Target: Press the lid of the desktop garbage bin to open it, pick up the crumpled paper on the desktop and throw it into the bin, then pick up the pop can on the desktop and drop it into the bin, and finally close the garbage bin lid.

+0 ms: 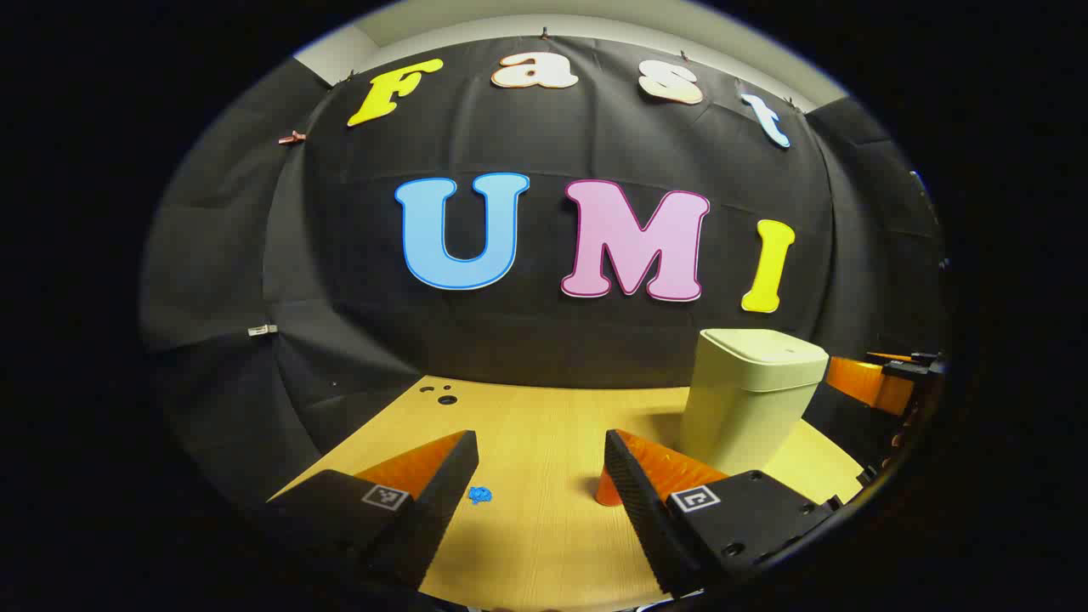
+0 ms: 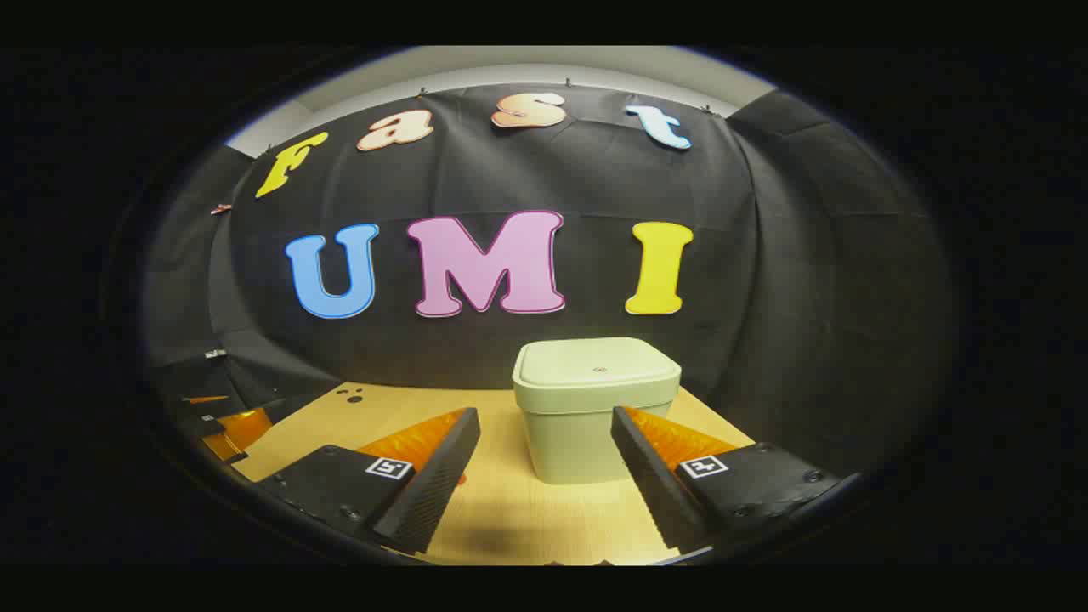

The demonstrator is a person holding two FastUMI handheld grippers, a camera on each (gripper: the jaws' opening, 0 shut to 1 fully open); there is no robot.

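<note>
Nothing looks done yet: the bin (image 2: 595, 408) stands on the table (image 1: 544, 425) with its lid (image 2: 597, 364) down, far right of the left gripper (image 1: 541, 463) and straight ahead of the right gripper (image 2: 546, 442), both spread wide and empty; a small blue scrap (image 1: 480, 494) lies near.

The bin (image 2: 595, 408) is a pale green, squarish tub standing upright on the wooden counter (image 2: 510, 518) near the black back wall. Its flat lid (image 2: 597, 364) is shut. A small blue crumpled scrap (image 1: 480, 494) lies on the counter, well apart from the bin.
</note>
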